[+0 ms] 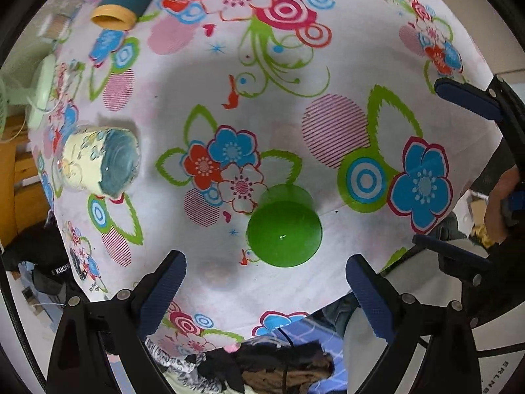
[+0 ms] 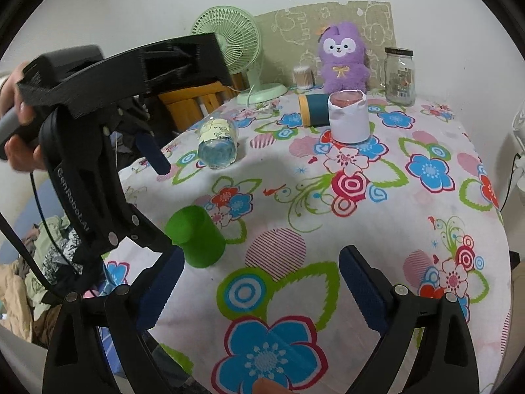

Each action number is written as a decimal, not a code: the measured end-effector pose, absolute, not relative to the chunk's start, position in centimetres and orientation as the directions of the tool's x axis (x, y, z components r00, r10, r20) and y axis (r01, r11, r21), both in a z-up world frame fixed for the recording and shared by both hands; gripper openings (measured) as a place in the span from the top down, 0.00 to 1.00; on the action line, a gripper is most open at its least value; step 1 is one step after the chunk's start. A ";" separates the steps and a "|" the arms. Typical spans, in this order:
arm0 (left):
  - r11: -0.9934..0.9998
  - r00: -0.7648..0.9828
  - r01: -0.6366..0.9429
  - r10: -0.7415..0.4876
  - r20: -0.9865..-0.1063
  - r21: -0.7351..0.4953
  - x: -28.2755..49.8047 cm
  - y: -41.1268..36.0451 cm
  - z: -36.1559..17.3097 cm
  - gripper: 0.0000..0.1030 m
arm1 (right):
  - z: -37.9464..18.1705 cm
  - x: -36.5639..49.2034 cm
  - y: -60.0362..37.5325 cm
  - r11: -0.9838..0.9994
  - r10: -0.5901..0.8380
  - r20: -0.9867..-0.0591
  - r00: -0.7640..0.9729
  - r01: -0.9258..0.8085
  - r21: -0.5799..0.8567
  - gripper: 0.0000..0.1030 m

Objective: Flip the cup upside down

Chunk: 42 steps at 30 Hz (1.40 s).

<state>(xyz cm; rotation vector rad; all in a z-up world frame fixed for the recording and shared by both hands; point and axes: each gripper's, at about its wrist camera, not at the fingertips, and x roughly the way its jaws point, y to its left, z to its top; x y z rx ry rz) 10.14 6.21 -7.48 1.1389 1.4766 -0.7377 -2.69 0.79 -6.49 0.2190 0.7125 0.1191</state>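
A green cup [image 1: 284,233] stands upside down on the flowered tablecloth [image 1: 328,170], its closed base facing up. It also shows in the right wrist view [image 2: 198,237], near the table's left edge. My left gripper [image 1: 265,277] is open and empty, hovering above the cup and looking down on it. My right gripper [image 2: 259,279] is open and empty, low over the table's front edge, to the right of the cup. The left gripper's body [image 2: 98,151] shows in the right wrist view, above and left of the cup.
A clear plastic cup [image 2: 218,142] lies on its side at the left. A paper-wrapped cup [image 2: 348,116], a teal tube [image 2: 313,110], a glass jar [image 2: 399,75], a purple plush [image 2: 343,59] and a green fan [image 2: 233,37] stand at the back. Clothes [image 2: 42,262] lie below the table's left edge.
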 end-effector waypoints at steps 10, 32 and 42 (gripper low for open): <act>0.426 0.120 0.895 0.059 -0.991 0.134 10.1 8.4 -4.6 0.04 | -4.8 -1.7 2.4 0.977 0.172 -0.625 0.761 -0.049 0.209 0.06; 0.647 0.328 0.757 -0.259 -0.909 0.089 10.9 14.9 -1.0 0.04 | -1.0 0.4 4.6 0.990 0.121 -0.598 0.792 -0.054 0.129 0.06; 0.724 0.403 0.689 -0.344 -0.848 0.033 11.2 18.0 -1.1 0.04 | 1.0 1.2 6.0 0.993 0.107 -0.572 0.813 -0.064 0.095 0.06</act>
